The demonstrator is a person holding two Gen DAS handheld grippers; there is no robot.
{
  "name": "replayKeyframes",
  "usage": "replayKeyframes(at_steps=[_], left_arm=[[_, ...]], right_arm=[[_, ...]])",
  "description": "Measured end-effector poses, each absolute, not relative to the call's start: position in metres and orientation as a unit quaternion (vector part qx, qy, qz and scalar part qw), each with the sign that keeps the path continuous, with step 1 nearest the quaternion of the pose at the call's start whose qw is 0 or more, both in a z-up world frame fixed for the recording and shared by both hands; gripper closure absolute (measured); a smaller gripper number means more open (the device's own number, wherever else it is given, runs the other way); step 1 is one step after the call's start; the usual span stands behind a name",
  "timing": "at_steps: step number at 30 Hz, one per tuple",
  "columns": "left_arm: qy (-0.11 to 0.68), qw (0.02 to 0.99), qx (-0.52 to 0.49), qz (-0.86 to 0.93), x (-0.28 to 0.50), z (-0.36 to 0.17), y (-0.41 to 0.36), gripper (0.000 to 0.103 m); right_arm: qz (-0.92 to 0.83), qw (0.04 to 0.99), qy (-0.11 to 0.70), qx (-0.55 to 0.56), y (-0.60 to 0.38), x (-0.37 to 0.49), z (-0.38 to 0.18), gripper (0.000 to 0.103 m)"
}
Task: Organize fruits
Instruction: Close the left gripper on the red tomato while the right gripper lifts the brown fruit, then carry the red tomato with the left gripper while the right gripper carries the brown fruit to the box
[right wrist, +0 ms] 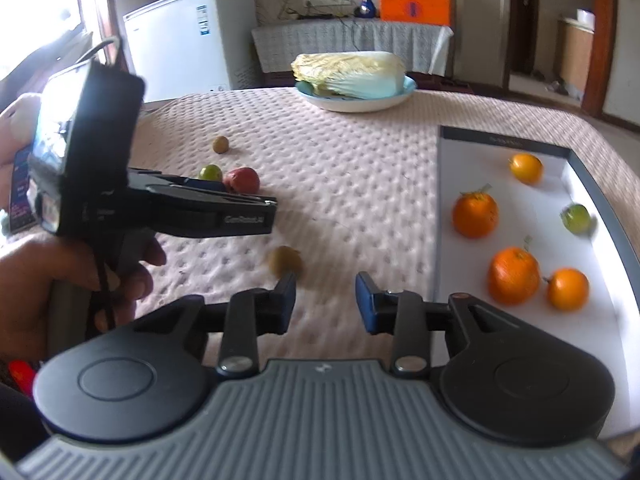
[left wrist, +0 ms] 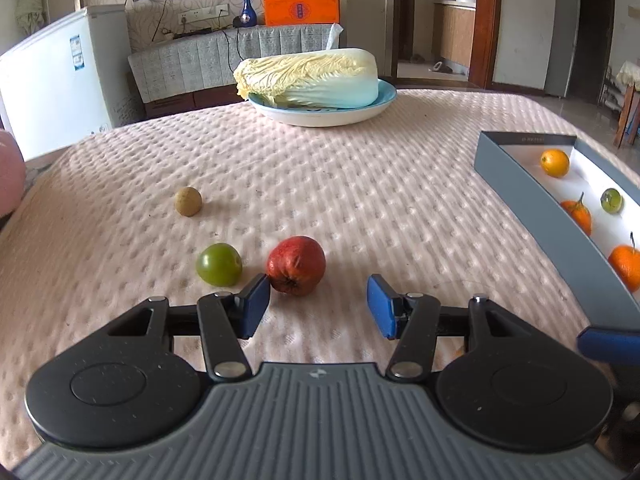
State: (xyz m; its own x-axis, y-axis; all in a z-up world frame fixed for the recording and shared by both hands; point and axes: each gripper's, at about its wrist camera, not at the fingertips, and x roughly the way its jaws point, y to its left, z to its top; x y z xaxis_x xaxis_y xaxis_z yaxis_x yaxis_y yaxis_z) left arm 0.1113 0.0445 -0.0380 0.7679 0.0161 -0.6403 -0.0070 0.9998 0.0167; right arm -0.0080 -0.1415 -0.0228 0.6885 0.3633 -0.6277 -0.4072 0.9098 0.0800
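Observation:
My left gripper (left wrist: 318, 306) is open and empty, low over the pink cloth, its left pad (left wrist: 256, 306) touching or just short of a wrinkled red fruit (left wrist: 296, 265). A green fruit (left wrist: 219, 264) lies left of it and a tan round fruit (left wrist: 188, 201) farther back. My right gripper (right wrist: 325, 302) is open and empty; a blurred olive-brown fruit (right wrist: 285, 260) lies just ahead of its left pad. The grey box (right wrist: 440, 200) at right holds three oranges (right wrist: 475, 215), a yellow-orange fruit (right wrist: 526, 167) and a green fruit (right wrist: 576, 218). The left gripper also shows in the right wrist view (right wrist: 240, 208).
A blue plate (left wrist: 384, 98) with a napa cabbage (left wrist: 308, 76) stands at the back of the table. A white freezer (left wrist: 60, 80) and a covered TV bench are beyond the table. The table edge curves away on the right, past the box.

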Motion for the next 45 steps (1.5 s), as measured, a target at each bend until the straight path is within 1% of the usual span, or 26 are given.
replayKeyframes(at_steps=[1, 9, 12, 15, 18, 19, 20, 45], left_arm=[[0.341, 0.94, 0.002, 0.005, 0.112, -0.038, 0.047, 0.043], [0.332, 0.943, -0.008, -0.01, 0.112, -0.043, 0.059, 0.043], [0.331, 0.944, -0.008, -0.01, 0.113, -0.043, 0.06, 0.046], [0.329, 0.944, -0.004, -0.01, 0.114, -0.043, 0.058, 0.051], [0.326, 0.945, -0.003, -0.013, 0.113, -0.043, 0.058, 0.061], [0.326, 0.945, -0.005, -0.016, 0.113, -0.042, 0.058, 0.067], [0.326, 0.945, -0.006, -0.018, 0.113, -0.042, 0.059, 0.067], [0.319, 0.948, 0.0, 0.0, 0.097, -0.014, 0.033, 0.067]], right_arm=[[0.215, 0.916, 0.336, -0.034, -0.139, -0.008, -0.023, 0.065], [0.225, 0.914, 0.329, -0.073, -0.112, -0.002, -0.031, 0.065], [0.222, 0.914, 0.332, -0.073, -0.11, 0.004, -0.034, 0.065], [0.219, 0.913, 0.335, -0.081, -0.106, 0.009, -0.038, 0.065], [0.225, 0.909, 0.341, -0.084, -0.104, 0.013, -0.04, 0.067], [0.226, 0.908, 0.342, -0.087, -0.104, 0.013, -0.041, 0.073], [0.227, 0.907, 0.343, -0.091, -0.103, 0.014, -0.041, 0.077], [0.214, 0.923, 0.315, -0.047, -0.134, -0.008, -0.012, 0.077]])
